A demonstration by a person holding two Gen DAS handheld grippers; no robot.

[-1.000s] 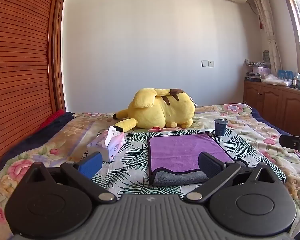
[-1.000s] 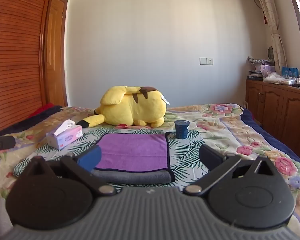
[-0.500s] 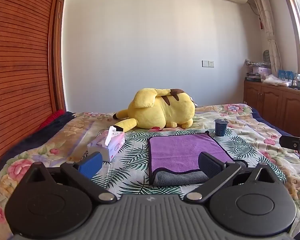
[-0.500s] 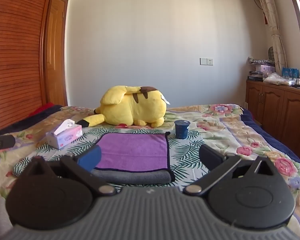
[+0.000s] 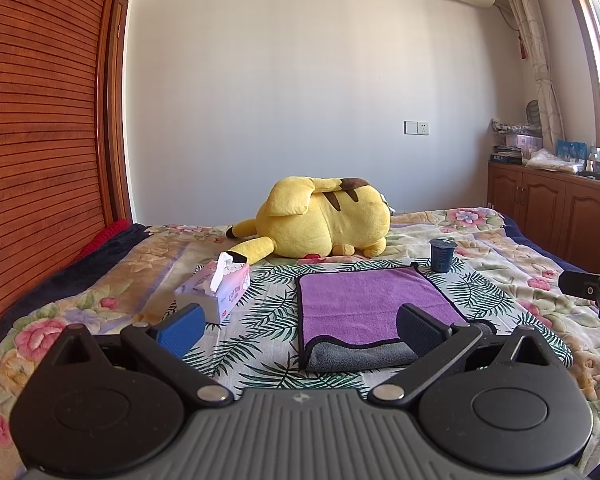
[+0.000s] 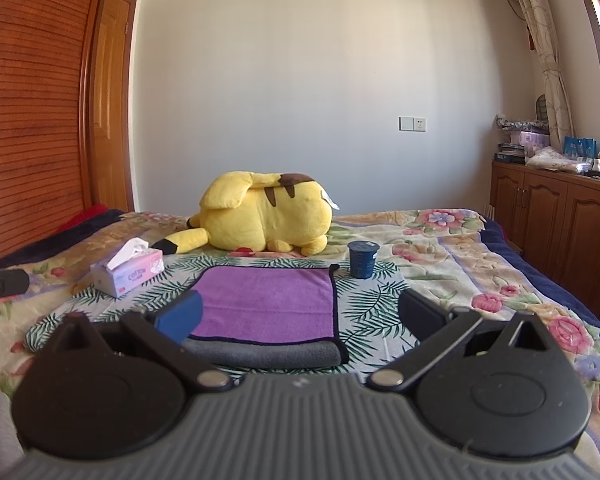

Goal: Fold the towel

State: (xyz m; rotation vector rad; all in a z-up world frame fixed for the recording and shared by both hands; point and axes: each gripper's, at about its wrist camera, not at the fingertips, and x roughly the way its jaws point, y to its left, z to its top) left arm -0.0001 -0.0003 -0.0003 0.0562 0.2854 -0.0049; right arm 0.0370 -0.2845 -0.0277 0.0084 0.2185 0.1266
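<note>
Hovering nearest the cameras, the left gripper [image 5: 298, 326] and the right gripper [image 6: 300, 316] both hold their fingers spread wide, pinching nothing and not touching the cloth. Just beyond them the towel [image 6: 266, 306] lies flat on the bed [image 6: 440, 280], over a leaf-printed sheet, purple side up with a dark hem; along its near edge a thick grey roll shows, so it looks already doubled over at least once. It should handle as light, limp and slightly grippy plush: no stiffness to help, so a lifted edge will sag and drag unless both corners travel together. By my judgement the best hold is at the two near corners of the towel, each gripper closing on the hem and all layers beneath, taking care not to catch the sheet below. Left of the towel sits a tissue box [image 5: 214, 292]; beyond the towel's far right corner stands a small dark cup [image 6: 363, 259], close enough to be knocked by a swung edge. Farther behind the towel a yellow plush toy [image 6: 266, 216] lies.
</note>
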